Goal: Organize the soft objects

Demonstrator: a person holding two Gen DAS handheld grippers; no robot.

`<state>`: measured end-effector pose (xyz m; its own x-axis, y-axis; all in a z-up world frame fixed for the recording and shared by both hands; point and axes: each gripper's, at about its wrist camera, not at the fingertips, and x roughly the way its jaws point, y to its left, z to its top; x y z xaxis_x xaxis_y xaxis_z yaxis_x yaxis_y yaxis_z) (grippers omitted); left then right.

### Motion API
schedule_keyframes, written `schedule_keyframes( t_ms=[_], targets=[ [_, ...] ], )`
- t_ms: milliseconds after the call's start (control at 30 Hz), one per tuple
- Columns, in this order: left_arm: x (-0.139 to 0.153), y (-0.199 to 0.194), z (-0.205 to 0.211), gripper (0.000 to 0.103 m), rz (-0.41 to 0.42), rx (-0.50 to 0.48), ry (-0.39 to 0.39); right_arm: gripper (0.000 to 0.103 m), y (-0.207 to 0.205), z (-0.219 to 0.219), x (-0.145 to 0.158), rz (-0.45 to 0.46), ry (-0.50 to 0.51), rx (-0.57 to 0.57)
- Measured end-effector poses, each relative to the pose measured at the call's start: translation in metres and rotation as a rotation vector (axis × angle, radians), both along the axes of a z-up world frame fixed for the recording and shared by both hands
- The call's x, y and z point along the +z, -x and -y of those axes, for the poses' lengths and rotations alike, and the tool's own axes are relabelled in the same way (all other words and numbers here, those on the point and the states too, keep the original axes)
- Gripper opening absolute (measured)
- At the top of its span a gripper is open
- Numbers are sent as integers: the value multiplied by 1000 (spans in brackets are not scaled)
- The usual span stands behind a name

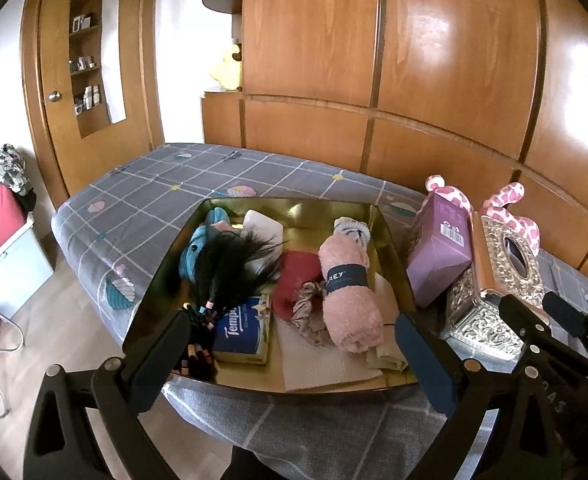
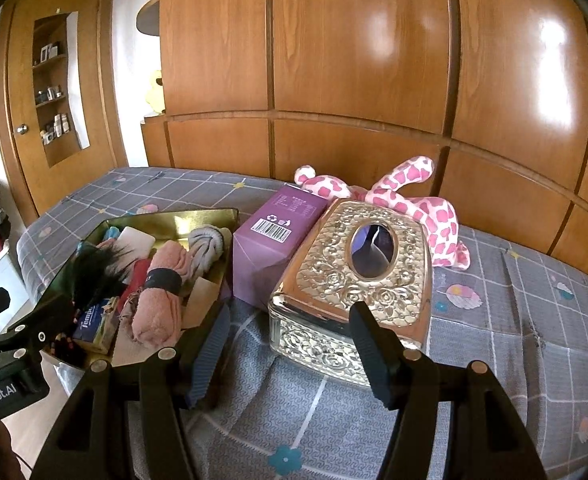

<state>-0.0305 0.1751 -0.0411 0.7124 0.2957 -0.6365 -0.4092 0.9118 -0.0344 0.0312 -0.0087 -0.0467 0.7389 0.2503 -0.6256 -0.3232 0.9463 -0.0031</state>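
Observation:
A gold tray (image 1: pixel 386 232) on the bed holds soft things: a rolled pink towel (image 1: pixel 350 300), a red cloth (image 1: pixel 294 276), a scrunchie (image 1: pixel 308 308), a blue plush (image 1: pixel 198 248), a black feathery wig piece (image 1: pixel 230 264), grey socks (image 1: pixel 352 228) and a Tempo tissue pack (image 1: pixel 242 330). My left gripper (image 1: pixel 290 344) is open and empty at the tray's near edge. A pink spotted plush (image 2: pixel 422 204) lies behind an ornate silver tissue box (image 2: pixel 358 280). My right gripper (image 2: pixel 290 344) is open and empty in front of that box.
A purple carton (image 2: pixel 270 248) stands between the tray (image 2: pixel 198 216) and the tissue box. The bed (image 2: pixel 534 320) has a grey checked sheet. A wooden wardrobe wall (image 2: pixel 354 60) runs behind it. A door and bins are at left (image 1: pixel 10 240).

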Motion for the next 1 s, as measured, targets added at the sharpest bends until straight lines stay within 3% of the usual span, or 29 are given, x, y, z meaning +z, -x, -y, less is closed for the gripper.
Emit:
schedule_keyframes(
  t_ms=[1000],
  targets=[
    [-1,0,4,103,-13,-12,-2,63,2,2,1,14,-6,-13]
  ],
)
